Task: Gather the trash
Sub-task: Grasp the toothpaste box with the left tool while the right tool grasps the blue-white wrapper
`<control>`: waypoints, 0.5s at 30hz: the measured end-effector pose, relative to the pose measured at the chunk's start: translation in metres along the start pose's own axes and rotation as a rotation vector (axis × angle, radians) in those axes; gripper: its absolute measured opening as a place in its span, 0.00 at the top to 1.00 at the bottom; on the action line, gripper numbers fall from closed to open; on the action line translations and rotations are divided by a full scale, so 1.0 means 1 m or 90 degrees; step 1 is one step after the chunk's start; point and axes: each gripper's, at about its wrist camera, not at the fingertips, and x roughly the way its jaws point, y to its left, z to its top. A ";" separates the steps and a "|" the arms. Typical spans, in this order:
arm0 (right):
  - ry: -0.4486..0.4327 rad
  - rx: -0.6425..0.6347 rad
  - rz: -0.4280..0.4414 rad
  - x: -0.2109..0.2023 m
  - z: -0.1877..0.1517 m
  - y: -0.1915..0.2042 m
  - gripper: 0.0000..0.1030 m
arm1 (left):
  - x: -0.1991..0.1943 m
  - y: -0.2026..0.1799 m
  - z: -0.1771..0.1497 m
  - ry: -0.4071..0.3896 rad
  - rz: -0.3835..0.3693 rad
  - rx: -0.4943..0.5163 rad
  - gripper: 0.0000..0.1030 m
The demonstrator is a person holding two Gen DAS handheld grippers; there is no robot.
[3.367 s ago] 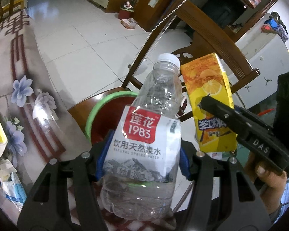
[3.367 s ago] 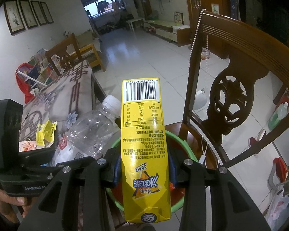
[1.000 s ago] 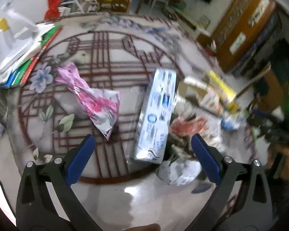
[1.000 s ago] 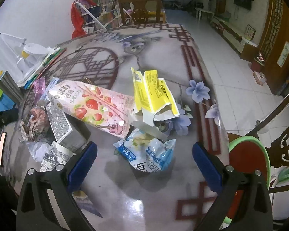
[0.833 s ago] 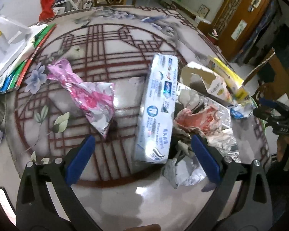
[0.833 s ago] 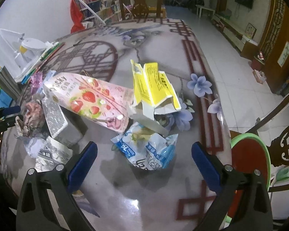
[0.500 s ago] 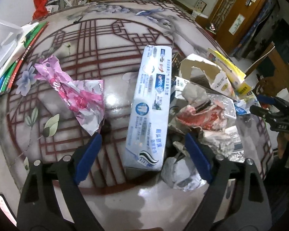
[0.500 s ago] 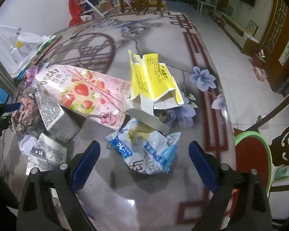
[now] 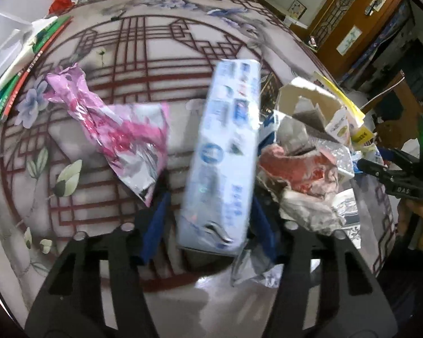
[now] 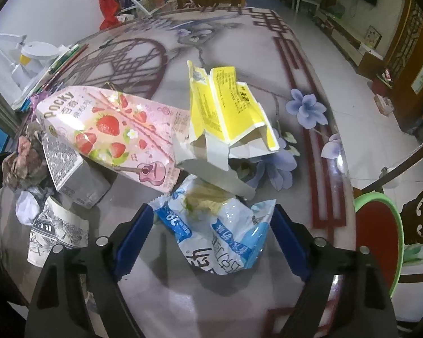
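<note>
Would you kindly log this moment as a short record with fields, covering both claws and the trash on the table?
left claw: open, jaws either side of the long blue-and-white toothpaste box, contact unclear
right claw: open, straddling the crumpled blue-and-white snack bag
other trash: pink strawberry Pocky box, torn yellow carton, crumpled pink foil wrapper
surface: patterned glass-topped table
bin: green-rimmed red basin beside the table edge
</note>
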 end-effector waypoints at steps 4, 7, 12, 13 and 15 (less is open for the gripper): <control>0.005 -0.007 0.004 0.002 0.000 0.002 0.32 | 0.001 0.002 0.000 -0.005 0.002 -0.011 0.66; 0.003 -0.007 0.010 0.001 -0.001 0.001 0.44 | -0.007 0.001 -0.001 -0.021 0.010 -0.009 0.66; 0.003 -0.002 0.022 -0.003 -0.002 -0.002 0.56 | -0.026 0.006 -0.002 -0.054 0.015 -0.032 0.66; 0.003 0.001 0.025 -0.004 -0.002 -0.002 0.57 | -0.028 0.007 -0.002 -0.059 0.017 -0.034 0.66; -0.002 0.000 0.029 -0.007 -0.002 -0.003 0.63 | -0.033 0.007 -0.003 -0.068 0.022 -0.036 0.66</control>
